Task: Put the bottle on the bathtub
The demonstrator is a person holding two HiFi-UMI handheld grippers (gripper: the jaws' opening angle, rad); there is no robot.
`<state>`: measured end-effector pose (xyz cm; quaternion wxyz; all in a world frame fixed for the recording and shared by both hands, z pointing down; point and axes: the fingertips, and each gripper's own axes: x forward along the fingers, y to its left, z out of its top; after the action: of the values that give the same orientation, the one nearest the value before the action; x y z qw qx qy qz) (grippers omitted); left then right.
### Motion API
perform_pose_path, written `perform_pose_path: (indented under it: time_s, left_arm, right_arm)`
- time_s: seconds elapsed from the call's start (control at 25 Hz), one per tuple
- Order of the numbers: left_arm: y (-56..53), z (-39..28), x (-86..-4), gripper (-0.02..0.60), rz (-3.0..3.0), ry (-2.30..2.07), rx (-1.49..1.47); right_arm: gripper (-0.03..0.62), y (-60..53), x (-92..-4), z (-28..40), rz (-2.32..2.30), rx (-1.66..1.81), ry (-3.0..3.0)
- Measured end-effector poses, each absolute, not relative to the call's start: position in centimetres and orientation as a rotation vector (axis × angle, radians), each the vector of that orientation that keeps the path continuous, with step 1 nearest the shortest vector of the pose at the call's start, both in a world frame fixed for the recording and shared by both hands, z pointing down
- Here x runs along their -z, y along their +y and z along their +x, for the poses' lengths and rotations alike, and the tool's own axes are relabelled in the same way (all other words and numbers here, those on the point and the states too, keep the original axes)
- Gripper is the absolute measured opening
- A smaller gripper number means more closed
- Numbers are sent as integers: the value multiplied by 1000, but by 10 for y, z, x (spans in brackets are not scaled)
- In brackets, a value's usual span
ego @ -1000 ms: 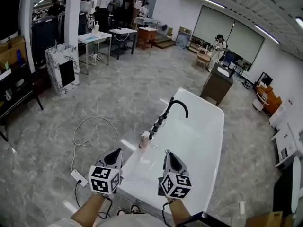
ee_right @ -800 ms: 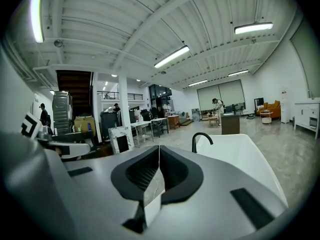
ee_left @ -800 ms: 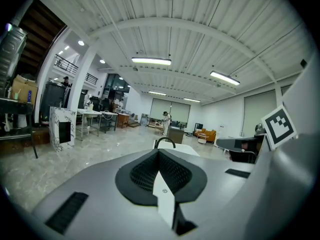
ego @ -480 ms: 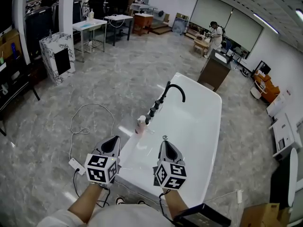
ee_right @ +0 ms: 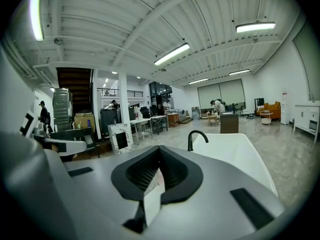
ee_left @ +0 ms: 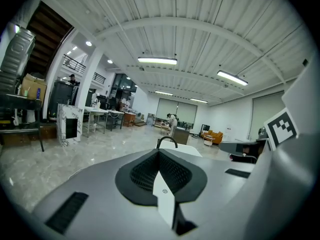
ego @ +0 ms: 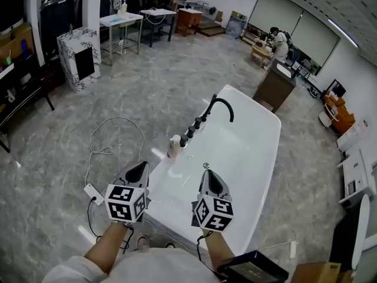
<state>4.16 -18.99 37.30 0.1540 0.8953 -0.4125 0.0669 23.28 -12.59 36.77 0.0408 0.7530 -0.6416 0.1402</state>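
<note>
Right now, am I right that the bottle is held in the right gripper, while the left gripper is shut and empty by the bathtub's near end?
Not quite: the right gripper holds nothing. Its own view shows the jaws together and empty. In the head view the bottle stands on the bathtub rim beside the black tap handles. The left gripper is indeed shut and empty by the near end.

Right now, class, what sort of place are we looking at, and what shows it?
Probably a big workshop or test hall, not a real bathroom: a freestanding bathtub with a black faucet stands on open floor, with work tables beyond and strip lights overhead.
</note>
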Motion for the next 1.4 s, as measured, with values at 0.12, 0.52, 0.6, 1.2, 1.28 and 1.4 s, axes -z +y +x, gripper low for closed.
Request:
perform_pose_path:
  time_s: [0.12, 0.52, 0.6, 1.2, 1.28, 1.4]
  left_arm:
    - [-182, 48, -376, 3, 2553, -1211, -207]
    - [-169, 55, -379, 3, 2480, -1351, -212]
    - [-167, 51, -387, 3, 2444, -1358, -219]
    - [-184, 29, -399, 3, 2438, -1374, -257]
    - [-186, 25, -400, 3, 2434, -1375, -257]
    - [-187, 22, -399, 3, 2438, -1371, -256]
  right_arm:
    - [26, -125, -368, 242, 2294, -432, -1992]
    - [26, -123, -376, 261, 2176, -491, -2090]
    - [26, -123, -378, 262, 2170, -501, -2092]
    - [26, -143, -384, 242, 2122, -473, -2092]
    - [26, -144, -385, 239, 2120, -477, -2089]
    - [26, -145, -384, 235, 2122, -476, -2082]
